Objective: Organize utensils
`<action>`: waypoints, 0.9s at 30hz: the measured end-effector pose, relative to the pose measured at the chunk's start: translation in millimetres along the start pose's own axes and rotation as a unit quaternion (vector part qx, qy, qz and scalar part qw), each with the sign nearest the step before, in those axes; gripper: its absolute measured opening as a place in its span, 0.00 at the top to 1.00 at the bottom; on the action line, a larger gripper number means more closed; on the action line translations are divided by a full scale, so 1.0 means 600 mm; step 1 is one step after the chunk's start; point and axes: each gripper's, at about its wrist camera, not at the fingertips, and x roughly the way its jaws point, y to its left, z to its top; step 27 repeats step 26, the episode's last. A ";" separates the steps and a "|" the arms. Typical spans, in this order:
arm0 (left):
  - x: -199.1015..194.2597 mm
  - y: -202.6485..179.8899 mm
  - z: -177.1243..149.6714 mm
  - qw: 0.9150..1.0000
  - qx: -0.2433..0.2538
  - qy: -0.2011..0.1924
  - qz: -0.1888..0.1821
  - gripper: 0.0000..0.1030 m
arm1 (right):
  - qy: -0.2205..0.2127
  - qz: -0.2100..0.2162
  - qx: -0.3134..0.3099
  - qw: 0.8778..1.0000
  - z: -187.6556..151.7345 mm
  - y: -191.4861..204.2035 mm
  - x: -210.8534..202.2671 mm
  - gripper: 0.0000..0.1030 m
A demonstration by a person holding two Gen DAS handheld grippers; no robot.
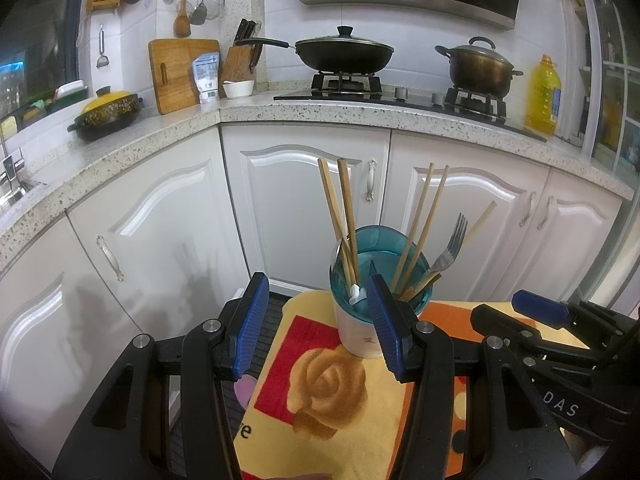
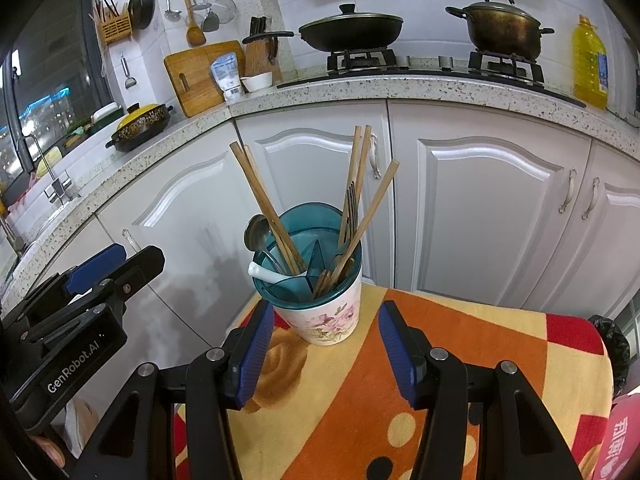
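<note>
"GenRobot.AI" is showing on the left gripper (image 2: pixel 100 276) body at 9 o'clock in the right wrist view, "DAS" on the right gripper (image 1: pixel 536 312) at 3 o'clock in the left view. Both are pointing downward w/ jaws spread, pinching nothing. The utensil cup (image 2: pixel 320 312) is sitting upright on the blanket (image 2: pixel 460 352) at 12 o'clock, holding chopsticks (image 2: pixel 272 216), a fork (image 2: pixel 350 208) & spoons (image 2: pixel 256 232).

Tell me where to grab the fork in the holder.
Grip the fork by its neck just under the tines, coming from above. It stands tines-up in the holder, its handle buried among chopsticks, so only the top part is free.
</note>
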 end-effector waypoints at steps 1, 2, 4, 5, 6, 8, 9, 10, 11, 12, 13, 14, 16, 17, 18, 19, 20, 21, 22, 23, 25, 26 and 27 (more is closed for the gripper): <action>0.000 0.000 0.001 1.000 0.001 -0.001 0.001 0.51 | -0.001 0.000 0.001 1.000 0.000 -0.001 0.000 0.49; 0.000 0.001 0.001 1.000 0.001 -0.001 0.001 0.51 | -0.003 0.000 0.002 1.000 0.000 -0.002 -0.001 0.49; 0.001 0.002 0.001 1.000 0.001 0.000 0.001 0.51 | -0.004 0.002 0.003 1.000 0.000 -0.004 -0.002 0.49; 0.001 0.001 0.002 1.000 0.001 0.000 0.001 0.51 | -0.003 0.001 0.002 1.000 -0.001 -0.003 -0.002 0.49; 0.001 0.002 0.001 1.000 0.001 0.000 0.001 0.51 | -0.003 0.001 0.001 1.000 -0.001 -0.003 -0.001 0.49; 0.000 0.002 0.001 1.000 0.001 -0.001 0.001 0.51 | -0.002 0.002 0.001 1.000 0.000 -0.003 -0.001 0.49; 0.001 0.001 0.002 1.000 0.001 -0.001 0.001 0.51 | -0.001 0.002 0.001 1.000 -0.001 -0.003 0.000 0.49; 0.001 0.001 0.002 1.000 0.001 0.000 0.001 0.51 | -0.001 0.002 0.000 1.000 -0.001 -0.002 0.000 0.49; 0.001 0.002 0.001 1.000 0.001 0.000 0.001 0.51 | -0.001 0.002 0.000 1.000 -0.002 -0.002 0.000 0.49; 0.001 0.001 0.002 1.000 0.001 0.001 0.000 0.51 | 0.000 0.003 -0.001 1.000 -0.003 -0.001 0.000 0.49; 0.001 0.001 0.002 1.000 0.001 0.000 0.001 0.51 | 0.000 0.004 -0.001 1.000 -0.003 -0.001 0.000 0.49; 0.001 0.002 0.001 1.000 0.000 0.000 0.001 0.51 | 0.000 0.004 0.000 1.000 -0.004 0.000 0.001 0.49; 0.002 0.003 0.000 1.000 -0.002 0.002 0.000 0.51 | 0.000 0.004 0.000 1.000 -0.004 0.000 0.001 0.49; 0.002 0.004 -0.001 1.000 -0.002 0.002 0.000 0.51 | 0.000 0.004 0.000 1.000 -0.004 0.000 0.001 0.49; 0.003 0.003 -0.002 1.000 -0.002 0.003 0.000 0.51 | 0.001 0.004 0.000 1.000 -0.005 0.000 0.001 0.49; 0.003 0.003 -0.002 1.000 -0.002 0.003 0.000 0.51 | 0.001 0.003 0.000 1.000 -0.006 0.000 0.001 0.49; 0.003 0.004 -0.002 1.000 -0.002 0.002 0.000 0.51 | 0.001 0.003 0.000 1.000 -0.005 0.000 0.001 0.49; 0.003 0.003 -0.001 1.000 -0.002 0.001 -0.001 0.51 | 0.002 0.003 0.000 1.000 -0.007 0.000 0.001 0.48; 0.004 0.003 -0.002 1.000 0.000 0.000 -0.001 0.51 | 0.002 0.003 0.000 1.000 -0.008 -0.001 0.001 0.48; 0.004 0.002 -0.003 1.000 0.001 -0.002 -0.002 0.51 | 0.002 0.002 0.000 1.000 -0.011 -0.003 0.001 0.48; 0.004 0.001 -0.006 1.000 0.007 -0.006 -0.002 0.51 | 0.000 0.001 0.001 1.000 -0.014 -0.007 0.000 0.48; 0.004 0.000 -0.007 1.000 0.009 -0.007 -0.002 0.51 | -0.002 -0.001 0.001 1.000 -0.017 -0.012 -0.001 0.48; 0.004 0.000 -0.007 1.000 0.009 -0.007 -0.002 0.51 | -0.002 -0.001 0.001 1.000 -0.017 -0.012 -0.001 0.48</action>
